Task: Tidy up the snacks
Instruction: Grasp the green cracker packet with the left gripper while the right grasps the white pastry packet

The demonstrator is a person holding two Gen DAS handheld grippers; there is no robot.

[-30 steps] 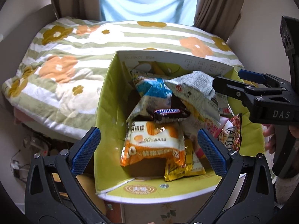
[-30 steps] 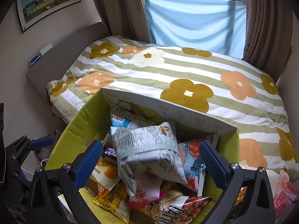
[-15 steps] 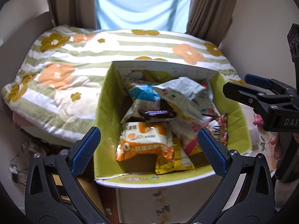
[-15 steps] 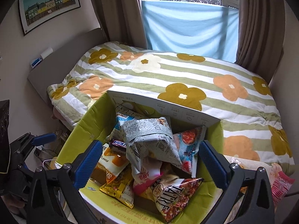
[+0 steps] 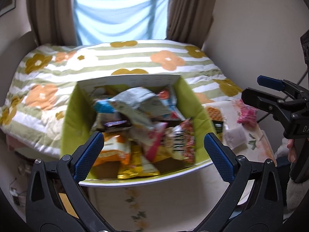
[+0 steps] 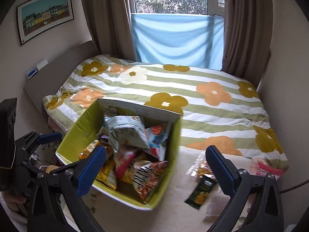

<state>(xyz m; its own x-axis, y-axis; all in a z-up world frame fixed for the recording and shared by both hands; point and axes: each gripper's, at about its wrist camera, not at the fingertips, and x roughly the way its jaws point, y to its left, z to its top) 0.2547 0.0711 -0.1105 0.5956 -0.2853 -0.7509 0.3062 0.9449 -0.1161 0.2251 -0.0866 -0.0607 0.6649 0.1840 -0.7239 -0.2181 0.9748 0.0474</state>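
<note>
The green cardboard box (image 5: 133, 183) heaped with snack packets (image 5: 135, 104) sits at the center of the left wrist view, framed by the left gripper (image 5: 153, 155), whose jaws are spread wide and empty. The right gripper (image 6: 155, 170) is likewise spread and empty. Only the right wrist view shows the dark green packet (image 6: 200, 193) lying on the table (image 6: 173, 212) at lower right, beside the box, and the framed picture (image 6: 45, 16) at upper left.
</note>
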